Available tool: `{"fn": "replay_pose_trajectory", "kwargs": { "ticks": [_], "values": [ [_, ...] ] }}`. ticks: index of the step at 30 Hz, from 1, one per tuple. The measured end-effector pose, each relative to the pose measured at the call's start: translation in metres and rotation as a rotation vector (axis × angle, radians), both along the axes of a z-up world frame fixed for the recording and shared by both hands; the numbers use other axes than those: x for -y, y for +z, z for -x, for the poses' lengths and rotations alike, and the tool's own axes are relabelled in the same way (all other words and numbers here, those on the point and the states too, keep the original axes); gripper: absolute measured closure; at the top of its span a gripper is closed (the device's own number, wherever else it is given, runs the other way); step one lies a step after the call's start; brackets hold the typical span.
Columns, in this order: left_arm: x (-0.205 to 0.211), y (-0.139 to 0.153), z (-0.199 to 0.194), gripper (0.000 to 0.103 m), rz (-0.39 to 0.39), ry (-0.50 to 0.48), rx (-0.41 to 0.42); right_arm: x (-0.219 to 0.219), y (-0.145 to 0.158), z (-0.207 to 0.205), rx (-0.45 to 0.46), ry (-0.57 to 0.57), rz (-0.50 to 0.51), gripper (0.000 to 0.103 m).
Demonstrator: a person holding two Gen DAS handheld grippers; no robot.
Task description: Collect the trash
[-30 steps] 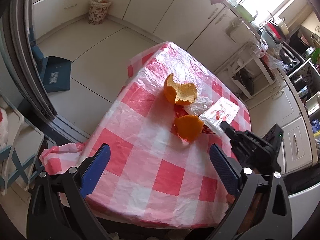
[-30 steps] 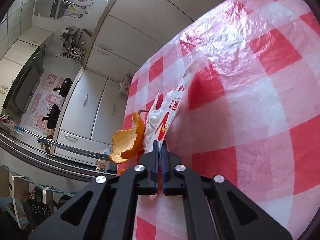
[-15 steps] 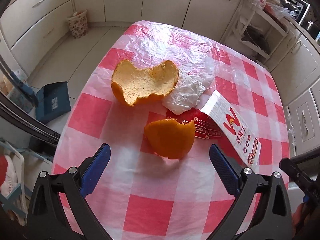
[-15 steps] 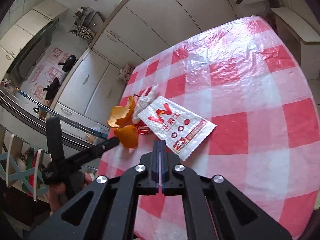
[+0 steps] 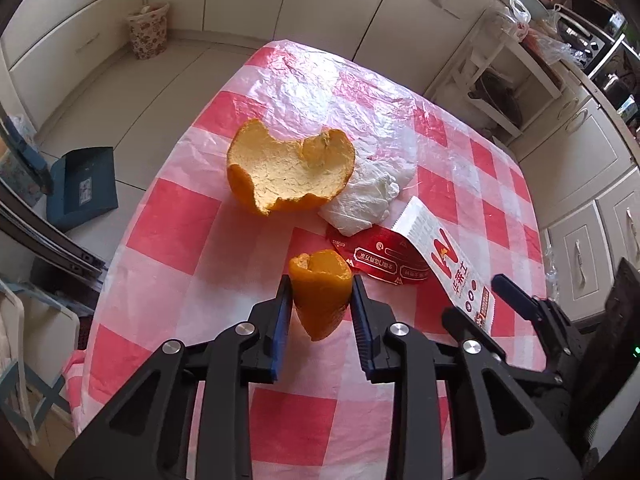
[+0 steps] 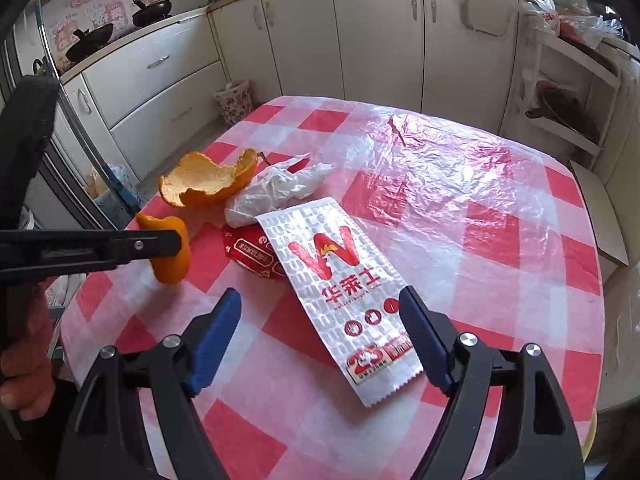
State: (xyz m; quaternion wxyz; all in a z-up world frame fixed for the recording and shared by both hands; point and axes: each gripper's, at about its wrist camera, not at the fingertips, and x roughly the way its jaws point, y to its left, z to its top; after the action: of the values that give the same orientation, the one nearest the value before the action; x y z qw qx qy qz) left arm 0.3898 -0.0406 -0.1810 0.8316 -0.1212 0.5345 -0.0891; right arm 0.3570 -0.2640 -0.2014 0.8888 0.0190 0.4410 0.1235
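Both steeply down-tilted: left hand-held gripper (image 5: 320, 300) just clamped on small orange peel (image 5: 321, 294), right hand-held gripper (image 6: 320, 340) newly spread

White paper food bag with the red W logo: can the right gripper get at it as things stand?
Probably yes. The right gripper, jaws just opened, already straddles the near end of the white paper food bag, which lies flat and uncovered there. The left gripper, closed on the small orange peel piece, stays clear.

Right claw (image 6: 320, 340), jaws just opened, over white food wrapper (image 6: 344, 280) on checked table (image 6: 520, 272).
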Motion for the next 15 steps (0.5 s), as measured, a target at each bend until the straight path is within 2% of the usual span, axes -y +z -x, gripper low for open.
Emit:
{"fn": "replay_pose_trajectory", "kwargs": {
  "ticks": [5, 6, 7, 8, 9, 10, 11, 12, 15],
  "values": [
    [-0.023, 0.006, -0.003, 0.076, 0.052, 0.009, -0.010, -0.009, -0.020, -0.026, -0.041, -0.029, -0.028, 0.026],
    [-0.026, 0.005, -0.004, 0.076, 0.057, 0.010, -0.017, -0.011, -0.019, -0.026, -0.023, -0.037, -0.020, 0.032],
    [-0.028, 0.005, -0.006, 0.076, 0.063, 0.011, -0.023, -0.013, -0.019, -0.028, -0.019, -0.038, -0.013, 0.045],
    [-0.029, 0.005, -0.008, 0.076, 0.067, 0.009, -0.025, -0.012, -0.018, -0.030, -0.016, -0.042, -0.012, 0.053],
    [-0.029, 0.007, -0.009, 0.076, 0.071, 0.006, -0.023, -0.011, -0.018, -0.032, -0.024, -0.044, -0.027, 0.067],
    [-0.028, 0.008, -0.011, 0.076, 0.075, 0.002, -0.018, -0.009, -0.018, -0.034, -0.030, -0.048, -0.030, 0.086],
    [-0.027, 0.010, -0.012, 0.076, 0.078, -0.003, -0.012, -0.007, -0.017, -0.035, -0.034, -0.053, -0.034, 0.094],
    [-0.025, 0.012, -0.012, 0.076, 0.081, -0.009, -0.008, -0.003, -0.016, -0.035, -0.038, -0.059, -0.055, 0.097],
    [-0.016, 0.015, -0.011, 0.076, 0.088, -0.037, 0.002, 0.011, -0.009, -0.032, -0.046, -0.074, -0.139, 0.100]
  ]
}}
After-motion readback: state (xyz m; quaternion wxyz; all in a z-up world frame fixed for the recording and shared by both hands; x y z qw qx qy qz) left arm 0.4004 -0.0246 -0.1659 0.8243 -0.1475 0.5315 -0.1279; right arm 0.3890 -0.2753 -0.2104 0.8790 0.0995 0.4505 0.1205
